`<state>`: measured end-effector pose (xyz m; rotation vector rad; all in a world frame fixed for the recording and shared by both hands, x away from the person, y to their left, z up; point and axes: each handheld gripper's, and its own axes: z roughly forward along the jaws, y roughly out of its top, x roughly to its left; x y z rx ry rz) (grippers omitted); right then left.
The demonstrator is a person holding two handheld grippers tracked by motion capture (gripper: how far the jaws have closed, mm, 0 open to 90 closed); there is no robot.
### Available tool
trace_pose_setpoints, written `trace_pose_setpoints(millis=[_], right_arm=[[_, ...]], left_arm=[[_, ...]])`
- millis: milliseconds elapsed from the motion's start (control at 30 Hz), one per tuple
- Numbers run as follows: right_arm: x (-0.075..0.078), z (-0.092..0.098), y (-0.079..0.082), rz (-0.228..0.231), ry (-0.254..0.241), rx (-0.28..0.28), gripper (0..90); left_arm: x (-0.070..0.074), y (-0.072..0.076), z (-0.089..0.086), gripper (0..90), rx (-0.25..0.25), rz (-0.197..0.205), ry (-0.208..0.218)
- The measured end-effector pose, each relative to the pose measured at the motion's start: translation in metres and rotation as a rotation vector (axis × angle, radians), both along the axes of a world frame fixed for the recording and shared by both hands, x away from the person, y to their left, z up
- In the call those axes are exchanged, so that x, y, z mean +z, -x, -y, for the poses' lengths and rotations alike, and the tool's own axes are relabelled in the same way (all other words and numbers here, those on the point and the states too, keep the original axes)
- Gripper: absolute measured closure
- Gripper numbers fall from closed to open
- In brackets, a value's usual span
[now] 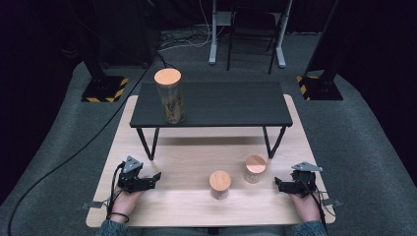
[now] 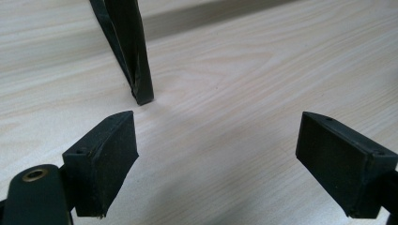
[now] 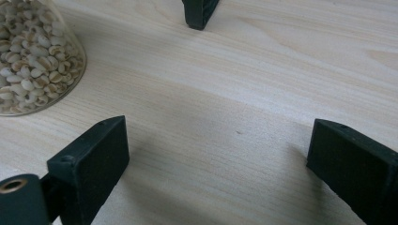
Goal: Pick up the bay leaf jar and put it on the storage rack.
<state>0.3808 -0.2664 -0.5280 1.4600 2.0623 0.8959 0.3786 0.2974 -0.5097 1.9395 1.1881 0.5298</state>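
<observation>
Three glass jars with round wooden lids are in the high view. The tall jar [image 1: 170, 97] stands on the left of a small black raised shelf [image 1: 221, 105]. Two short jars [image 1: 220, 184] [image 1: 254, 169] stand on the light wooden table [image 1: 187, 157] in front of it. My left gripper [image 1: 155, 178] rests low on the table at the near left, open with nothing between its jaws [image 2: 216, 164]. My right gripper [image 1: 278, 184] rests at the near right, open and holding nothing [image 3: 218, 164], just right of the short jar of pale grains [image 3: 33, 56].
The shelf's black legs stand on the table ahead of each gripper [image 2: 129, 51] [image 3: 199, 11]. Beyond the table are grey carpet, a cable [image 1: 74, 152], striped stand bases [image 1: 104, 88] and a chair frame [image 1: 251, 34].
</observation>
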Motion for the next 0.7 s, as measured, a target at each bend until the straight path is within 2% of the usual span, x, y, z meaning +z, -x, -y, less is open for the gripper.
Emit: trace_pose_setpoints(millis=[100, 233, 533, 700], right_arm=[[0.0, 0.0, 0.0, 0.0, 0.0, 0.0, 5.1], [0.0, 0.0, 0.001, -0.001, -0.001, 0.0, 5.1], [0.0, 0.0, 0.0, 0.0, 0.0, 0.0, 5.1], [0.0, 0.0, 0.001, 0.0, -0.001, -0.001, 5.4]], left_arm=[[-0.004, -0.001, 0.002, 12.1, 0.001, -0.012, -0.037], [-0.012, -0.003, 0.0, 12.2, 0.007, -0.045, -0.035], [-0.018, -0.006, -0.005, 12.0, 0.02, -0.078, -0.024], [-0.019, -0.005, -0.005, 11.9, 0.017, -0.07, -0.042]])
